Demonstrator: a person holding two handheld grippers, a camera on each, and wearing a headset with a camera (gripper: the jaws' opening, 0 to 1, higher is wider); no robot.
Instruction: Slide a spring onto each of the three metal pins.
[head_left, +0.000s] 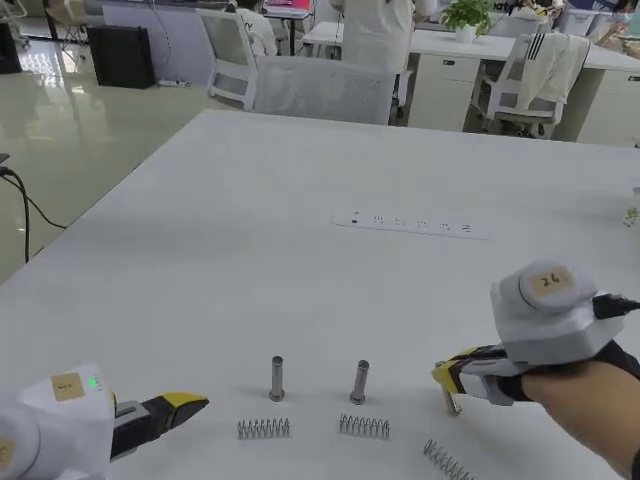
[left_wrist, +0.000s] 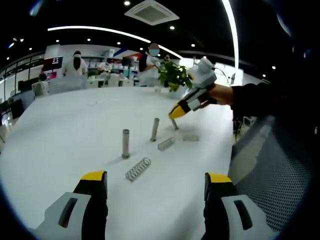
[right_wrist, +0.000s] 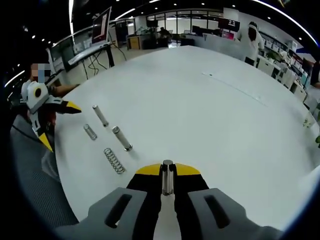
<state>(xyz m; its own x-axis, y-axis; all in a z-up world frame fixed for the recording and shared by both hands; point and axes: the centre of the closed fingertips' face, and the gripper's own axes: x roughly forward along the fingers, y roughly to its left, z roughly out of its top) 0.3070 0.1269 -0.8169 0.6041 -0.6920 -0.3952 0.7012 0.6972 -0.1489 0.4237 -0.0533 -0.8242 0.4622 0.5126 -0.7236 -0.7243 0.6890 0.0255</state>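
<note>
- A broad white counter (head_left: 300, 200) carries three short silver metal pins and three small coiled steel springs, set in a row near the person's edge
- Two pins stand upright and bare, well apart: the left pin (head_left: 277, 378) and the middle pin (head_left: 360, 382)
- A loose spring lies flat just in front of each, the left spring (head_left: 263, 428) and the middle spring (head_left: 364, 427)
- The yellow-tipped right claw (right_wrist: 167, 172) is closed tight on the third pin (right_wrist: 167, 185), gripping it between its jaws to the right of the other two; I cannot tell whether the pin's foot touches the counter
- The third spring (head_left: 445, 462) lies on the counter near that held pin, on the person's side
- The yellow-tipped left claw (left_wrist: 155, 179) hovers low at the left, jaws spread wide, with nothing in them
- No spring sits on a pin, so the job looks barely begun
- To do this step well, steady the held pin upright
- Pinch a spring lightly by one end so the coils are not crushed
- Line its open end up with the pin's top, then let it slide down the shaft
</note>
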